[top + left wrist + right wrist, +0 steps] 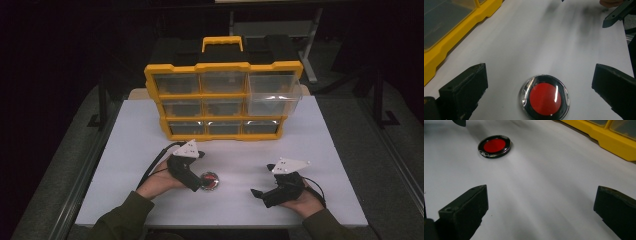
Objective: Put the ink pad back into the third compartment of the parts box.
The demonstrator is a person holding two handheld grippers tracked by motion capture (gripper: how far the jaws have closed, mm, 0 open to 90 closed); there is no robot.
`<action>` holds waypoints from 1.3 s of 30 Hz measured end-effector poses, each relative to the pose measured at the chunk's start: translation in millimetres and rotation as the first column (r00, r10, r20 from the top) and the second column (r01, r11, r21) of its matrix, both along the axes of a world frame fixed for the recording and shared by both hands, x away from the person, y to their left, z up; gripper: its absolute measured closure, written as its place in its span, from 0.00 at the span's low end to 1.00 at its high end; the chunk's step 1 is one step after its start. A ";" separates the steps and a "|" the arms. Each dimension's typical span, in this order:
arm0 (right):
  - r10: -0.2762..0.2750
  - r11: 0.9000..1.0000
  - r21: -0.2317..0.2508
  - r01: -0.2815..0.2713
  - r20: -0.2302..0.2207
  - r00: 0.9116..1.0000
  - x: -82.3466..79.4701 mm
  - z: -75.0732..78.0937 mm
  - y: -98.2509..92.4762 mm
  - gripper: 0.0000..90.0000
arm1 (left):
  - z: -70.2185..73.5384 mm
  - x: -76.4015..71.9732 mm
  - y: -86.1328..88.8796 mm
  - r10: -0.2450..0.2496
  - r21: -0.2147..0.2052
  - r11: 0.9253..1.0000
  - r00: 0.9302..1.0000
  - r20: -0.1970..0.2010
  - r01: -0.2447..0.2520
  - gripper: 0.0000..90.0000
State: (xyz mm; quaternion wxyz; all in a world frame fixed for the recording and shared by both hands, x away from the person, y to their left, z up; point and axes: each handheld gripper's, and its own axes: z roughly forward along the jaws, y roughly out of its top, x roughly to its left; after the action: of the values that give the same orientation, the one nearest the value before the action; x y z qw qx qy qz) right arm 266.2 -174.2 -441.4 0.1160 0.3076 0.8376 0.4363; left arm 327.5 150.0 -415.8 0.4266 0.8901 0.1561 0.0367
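A small round case (pixel 210 180) with a red middle and a black, shiny rim lies flat on the white table (pixel 320 150), near its front. In the left gripper view the round case (pixel 545 98) sits between the two wide-apart jaws of my left gripper (pixel 539 86), which is open just above it. The left gripper (pixel 202 183) is at the case's left side in the high view. My right gripper (pixel 256 193) is open over bare table to the case's right, and the round case (pixel 494 146) lies ahead and left of its jaws.
A yellow drawer cabinet (pixel 223 100) with clear drawers and a black top stands upright at the back of the table. Its top right drawer (pixel 274 93) is pulled out. The table's left and right edges drop to a dark floor.
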 end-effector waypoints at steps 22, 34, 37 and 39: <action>0.000 1.000 -0.004 0.000 -0.001 1.000 0.0 -0.9 -0.3 0.00 | -14.8 -1.4 -19.5 -0.027 0.085 0.996 1.000 -0.012 0.028 0.00; 0.002 1.000 -0.005 -0.002 -0.001 1.000 -0.1 -1.0 -0.1 0.00 | -23.8 -5.8 -23.4 -0.049 0.153 0.987 0.999 -0.019 0.051 0.00; 0.002 1.000 -0.006 -0.002 -0.001 1.000 0.0 -1.1 0.0 0.00 | -25.1 -5.9 -23.2 -0.052 0.165 0.985 0.998 -0.021 0.055 0.00; 0.003 1.000 -0.005 -0.003 -0.002 1.000 0.0 -1.1 0.0 0.00 | -26.3 -6.4 -23.6 -0.053 0.175 0.983 0.998 -0.025 0.057 0.00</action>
State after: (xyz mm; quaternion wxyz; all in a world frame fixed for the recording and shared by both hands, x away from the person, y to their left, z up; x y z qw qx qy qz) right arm 266.2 -174.2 -442.6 0.1156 0.3066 0.8393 0.4339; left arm 321.1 126.4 -442.1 0.3458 0.9285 0.1318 0.0296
